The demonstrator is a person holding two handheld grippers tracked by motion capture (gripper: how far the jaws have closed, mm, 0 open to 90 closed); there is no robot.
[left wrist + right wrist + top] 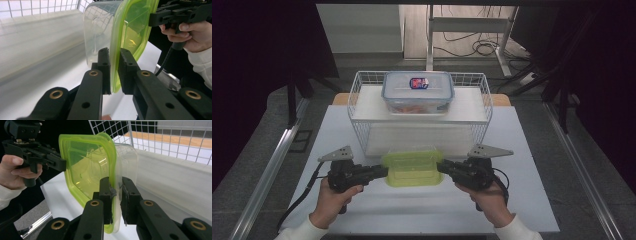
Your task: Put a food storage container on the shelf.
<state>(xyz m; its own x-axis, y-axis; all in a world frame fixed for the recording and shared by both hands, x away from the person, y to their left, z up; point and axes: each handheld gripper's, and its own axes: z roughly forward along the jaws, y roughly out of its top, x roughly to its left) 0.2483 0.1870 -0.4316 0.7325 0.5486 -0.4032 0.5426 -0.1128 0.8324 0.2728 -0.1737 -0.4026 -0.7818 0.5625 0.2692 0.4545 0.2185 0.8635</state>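
Note:
A clear plastic box with a lime-green lid (413,167) sits at the front of the white table, between my two grippers. My left gripper (384,172) is shut on the left rim of the green-lidded box and my right gripper (441,167) on its right rim. In the left gripper view the jaws (113,72) pinch the green lid's edge (132,30), with the clear body (100,27) behind it. In the right gripper view the jaws (116,195) clamp the opposite edge of the lid (85,165). Whether the box touches the table I cannot tell.
Right behind the box stands a white wire basket (357,100) with a white shelf across it. On that shelf rests a blue-rimmed clear container (418,92) with a red and blue label. The bare white table (362,210) runs along the front and both sides.

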